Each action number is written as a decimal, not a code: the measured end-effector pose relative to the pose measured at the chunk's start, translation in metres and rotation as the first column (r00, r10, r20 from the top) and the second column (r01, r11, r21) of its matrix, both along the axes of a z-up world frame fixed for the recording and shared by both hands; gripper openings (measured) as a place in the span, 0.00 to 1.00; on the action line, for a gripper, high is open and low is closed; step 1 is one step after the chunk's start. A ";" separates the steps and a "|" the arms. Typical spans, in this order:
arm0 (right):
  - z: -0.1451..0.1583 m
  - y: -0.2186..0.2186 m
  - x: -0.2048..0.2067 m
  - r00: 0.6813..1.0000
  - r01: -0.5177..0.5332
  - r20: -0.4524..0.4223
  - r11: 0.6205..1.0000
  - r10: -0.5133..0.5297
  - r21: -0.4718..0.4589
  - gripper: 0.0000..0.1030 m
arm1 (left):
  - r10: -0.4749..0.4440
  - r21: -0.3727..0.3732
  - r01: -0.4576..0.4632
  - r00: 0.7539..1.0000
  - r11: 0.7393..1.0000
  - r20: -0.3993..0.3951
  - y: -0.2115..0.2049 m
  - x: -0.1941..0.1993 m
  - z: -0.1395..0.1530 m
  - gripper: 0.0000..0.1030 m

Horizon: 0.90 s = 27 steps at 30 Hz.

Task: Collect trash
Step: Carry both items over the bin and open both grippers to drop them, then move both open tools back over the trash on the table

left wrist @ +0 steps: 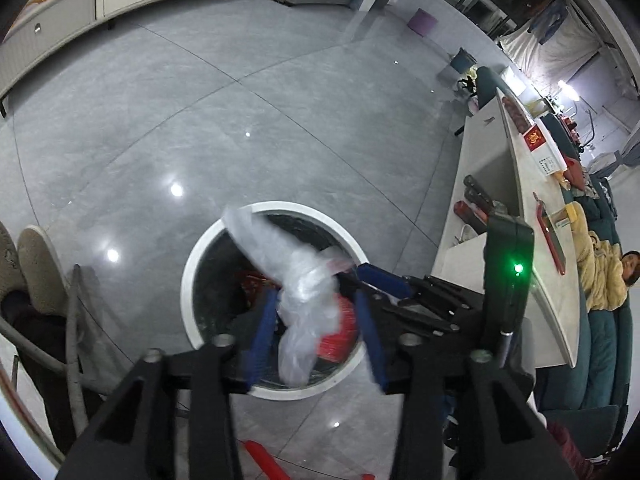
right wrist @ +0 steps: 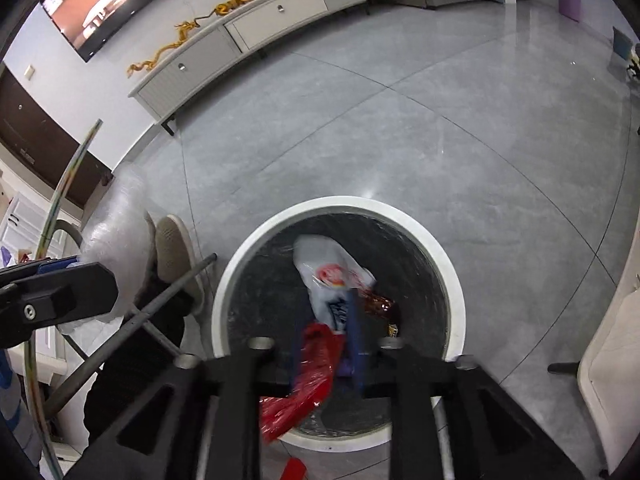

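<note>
Open room: grey tiled floor (left wrist: 224,128) is lying bare and wide beyond the bin; a long low cabinet (right wrist: 280,12) is running along the far wall.
Edges: white table (left wrist: 480,208) is crowding the bin's right side in the left wrist view; a person's shoes (right wrist: 172,252) and metal bars (right wrist: 132,328) are standing just beside the bin's left rim.
Bin: round white-rimmed bin (right wrist: 336,206), lined dark, is sitting on the floor directly under both grippers.
Left gripper (left wrist: 316,320): blue jaws are standing apart over the bin; clear plastic wrap (left wrist: 296,280) is hanging between them, blurred, and the pads are not pressing on it.
Wrap axis: long axis is running from the bin's far-left rim down toward the camera.
Right gripper (right wrist: 328,336): jaws are standing narrowly apart with a red wrapper (right wrist: 308,380) between them; grip cannot be told.
Red wrapper axis: pointing down and left, toward the bin's near rim.
In the bin: white printed bag (right wrist: 332,276) is lying inside, beside a brown wrapper (right wrist: 378,304).
</note>
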State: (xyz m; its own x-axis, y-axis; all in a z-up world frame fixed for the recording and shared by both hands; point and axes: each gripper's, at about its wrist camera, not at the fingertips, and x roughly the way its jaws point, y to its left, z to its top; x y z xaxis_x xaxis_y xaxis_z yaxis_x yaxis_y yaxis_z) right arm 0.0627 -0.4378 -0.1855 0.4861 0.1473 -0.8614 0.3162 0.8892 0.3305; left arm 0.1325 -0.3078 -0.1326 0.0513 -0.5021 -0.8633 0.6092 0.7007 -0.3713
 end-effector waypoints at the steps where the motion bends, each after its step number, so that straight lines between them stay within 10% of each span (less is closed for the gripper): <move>1: 0.000 -0.002 0.000 1.000 0.004 -0.002 1.000 -0.004 -0.001 0.36 | 0.001 -0.002 -0.001 1.000 1.000 0.002 -0.001 0.000 0.000 0.51; 16: 0.025 0.014 0.003 1.000 0.002 0.017 0.998 -0.001 -0.060 0.38 | 0.069 -0.081 -0.061 0.992 0.995 0.109 0.031 -0.007 0.044 0.52; 27: 0.103 0.054 0.000 0.985 -0.025 0.168 0.993 0.044 -0.113 0.38 | 0.212 -0.110 -0.184 0.897 0.977 0.388 0.126 -0.039 0.105 0.52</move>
State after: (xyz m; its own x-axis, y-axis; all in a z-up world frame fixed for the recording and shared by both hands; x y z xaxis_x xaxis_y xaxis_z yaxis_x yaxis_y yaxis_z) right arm 0.0631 -0.3839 -0.0829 0.6228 0.0752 -0.7788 0.2324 0.9327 0.2759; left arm 0.0936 -0.1819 -0.0273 0.4852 -0.5032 -0.7152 0.5671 0.8036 -0.1807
